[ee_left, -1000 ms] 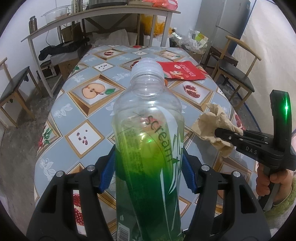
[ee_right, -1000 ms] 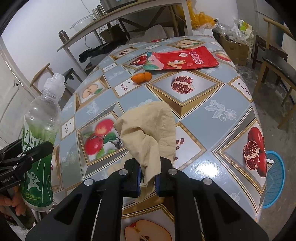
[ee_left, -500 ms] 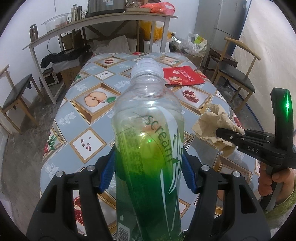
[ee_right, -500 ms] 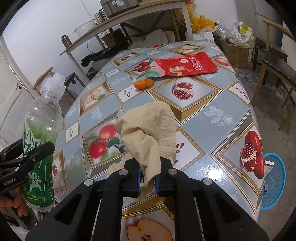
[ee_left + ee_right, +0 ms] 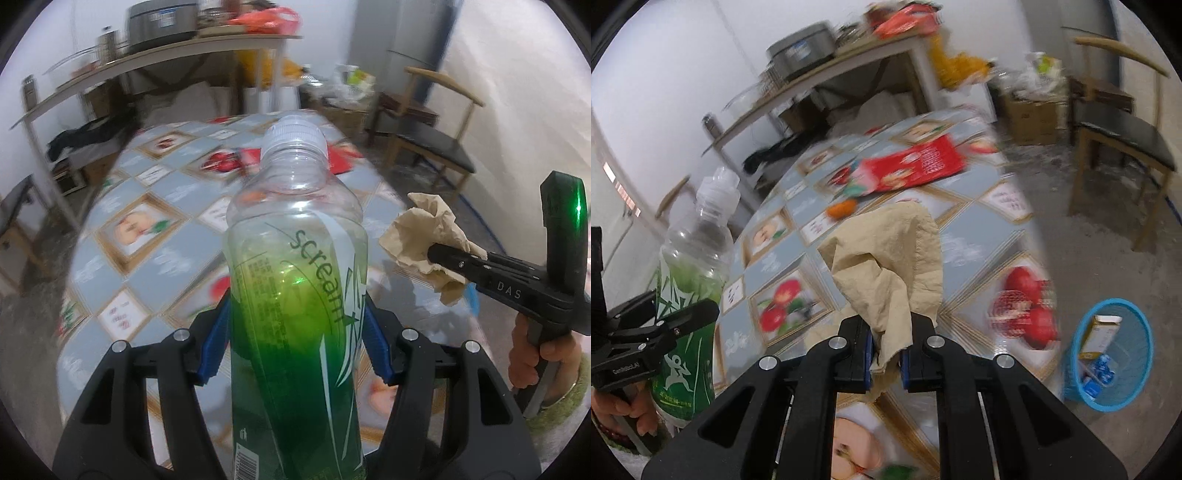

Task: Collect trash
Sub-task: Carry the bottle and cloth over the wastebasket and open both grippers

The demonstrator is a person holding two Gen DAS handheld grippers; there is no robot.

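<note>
- Blurred by motion, both views show a room with white walls, a rough grey floor, a long shelf table [image 5: 155, 62] at the back and a wooden chair [image 5: 1119, 133] with a dark seat off to the right.
- Nearest is a dining table [image 5: 177, 258] under a blue-grey cloth printed with fruit panels; a red snack bag [image 5: 912, 170] and a small orange fruit [image 5: 842, 208] lie on its far half.
- Left gripper [image 5: 295, 339] points across the table, its blue-padded jaws clamped on the lower half of a plastic bottle [image 5: 299, 280]; the person's fist wraps the handle low in the right wrist view.
- That bottle stands upright above the near table edge, white cap on top, long axis vertical, green label facing the left camera.
- Right gripper [image 5: 886, 354] reaches forward level with the left one, jaws pinched tight on a crumpled tan paper [image 5: 890, 266] that rises above them, clear of the tabletop.
- On the floor right of the table stands a blue mesh basket [image 5: 1137, 384] with a carton and small wrappers inside.
</note>
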